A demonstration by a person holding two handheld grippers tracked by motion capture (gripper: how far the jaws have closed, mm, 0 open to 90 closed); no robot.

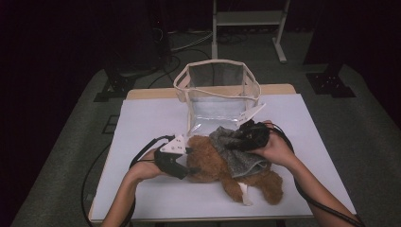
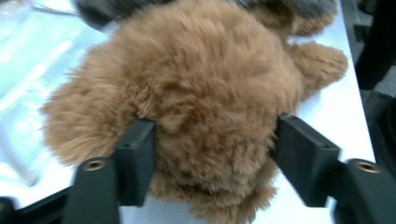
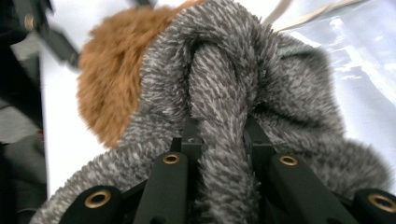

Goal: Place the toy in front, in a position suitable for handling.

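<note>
A brown plush bear lies on its side on the white table, with a grey knitted garment over its middle. My left gripper is at the bear's head. In the left gripper view the jaws of the left gripper stand apart on either side of the furry head, whose fur brushes them without being squeezed. My right gripper comes in from the right. In its own view the right gripper is shut on a fold of the grey garment, beside the brown fur.
A clear plastic bag with cream trim stands open at the table's far edge, just behind the bear. A white tag sticks out near the bear's legs. Cables trail from both grippers off the near edge. The floor beyond is dark, with a stand.
</note>
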